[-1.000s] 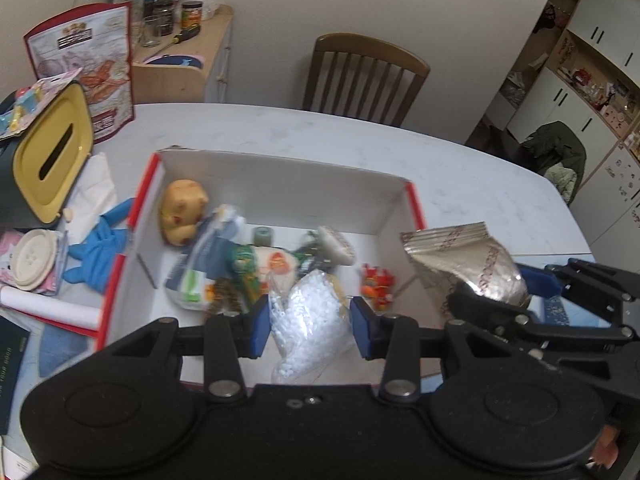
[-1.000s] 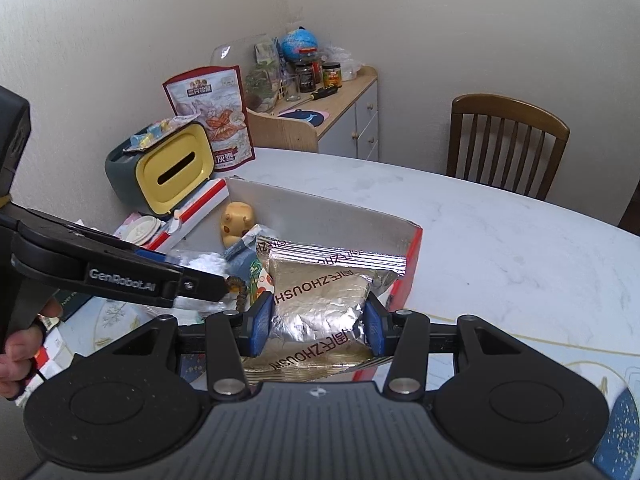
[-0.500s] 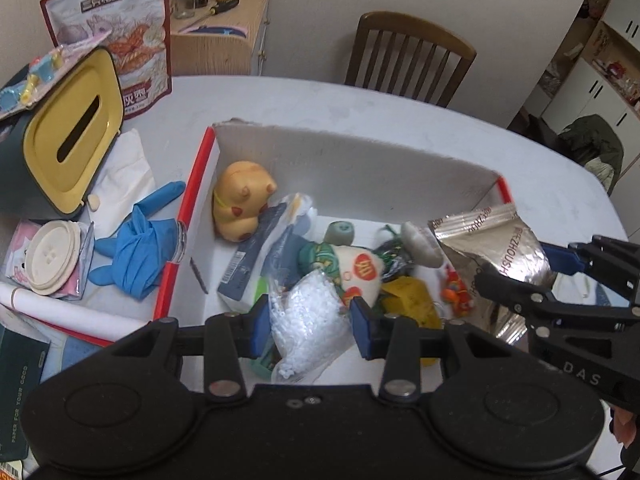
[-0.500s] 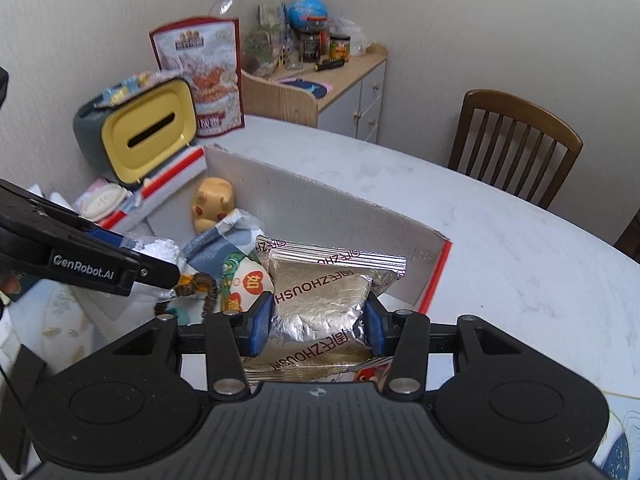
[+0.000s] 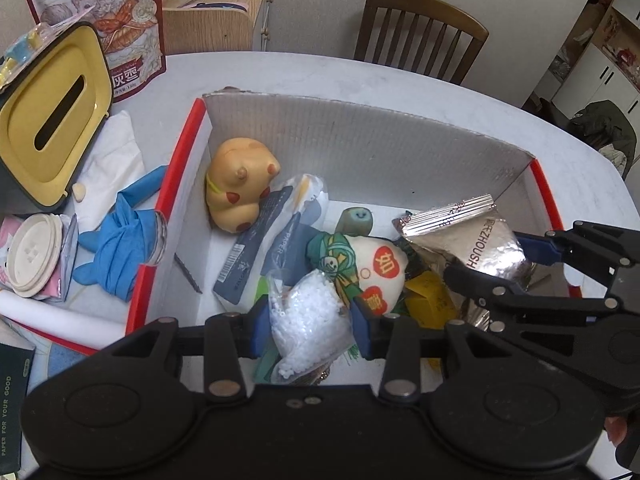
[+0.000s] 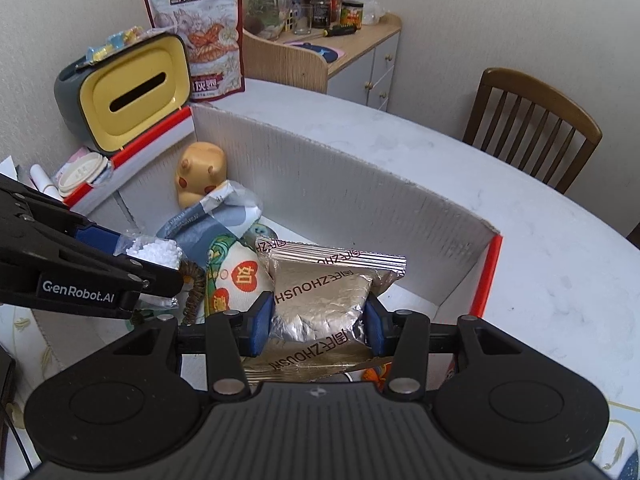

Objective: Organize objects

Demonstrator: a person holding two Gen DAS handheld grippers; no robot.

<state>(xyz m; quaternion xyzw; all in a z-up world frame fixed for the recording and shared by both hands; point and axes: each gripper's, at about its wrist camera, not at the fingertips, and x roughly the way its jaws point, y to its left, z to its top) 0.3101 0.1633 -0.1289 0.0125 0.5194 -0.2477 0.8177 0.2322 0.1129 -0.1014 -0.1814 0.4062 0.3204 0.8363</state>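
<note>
A red-edged cardboard box (image 5: 360, 136) sits on the white table and holds several items. My left gripper (image 5: 308, 320) is shut on a clear bag of white beads (image 5: 310, 316) and holds it over the box's near side. My right gripper (image 6: 318, 320) is shut on a silver foil pouch (image 6: 320, 292) and holds it over the box's right part; the pouch also shows in the left wrist view (image 5: 476, 240). In the box lie a yellow plush toy (image 5: 240, 184), a paper packet (image 5: 276, 240) and a white doll with red patches (image 5: 372, 268).
A yellow-lidded tissue box (image 5: 44, 120), a blue glove (image 5: 116, 248), a white tissue (image 5: 108, 164) and a round lid (image 5: 34, 252) lie left of the box. A red snack bag (image 5: 104, 20) stands behind. A wooden chair (image 5: 420, 36) and a cabinet (image 6: 352, 52) stand beyond the table.
Both grippers moved forward and down over the box, still holding the bead bag and the foil pouch. The pouch now sits lower, among the box's contents.
</note>
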